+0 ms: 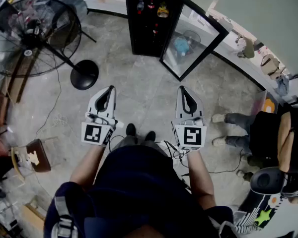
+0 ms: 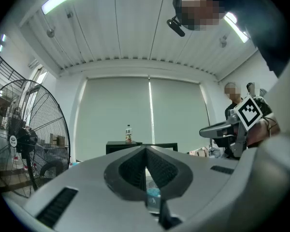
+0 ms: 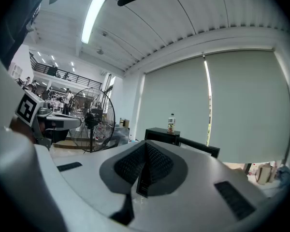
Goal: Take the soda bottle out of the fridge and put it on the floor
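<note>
- The left gripper [image 1: 110, 89] [image 2: 146, 149] is held level at waist height over the grey concrete floor [image 1: 139, 83]. Its jaws are closed tip to tip with nothing between them.
- The right gripper [image 1: 182, 89] [image 3: 145, 145] is beside it, pointing the same way. Its jaws are also pressed together and hold nothing.
- Ahead of both stands a small black fridge [image 1: 139, 43] [image 2: 121, 147] [image 3: 157, 133]. Its glass-paned door [image 1: 191, 43] is swung open to the right.
- A small bottle with a pale cap and a printed label [image 2: 128, 134] [image 3: 171, 123] stands upright on the fridge's top, well apart from both grippers.
- Several small colourful items sit on the shelves inside the fridge. They are too small to name, so I cannot tell which of these things is the soda bottle.
- A large black pedestal fan [image 1: 35, 33] [image 2: 19, 139] [image 3: 93, 120] stands on the floor to the left.
- A seated person in dark clothes [image 1: 268, 133] is at the right.
</note>
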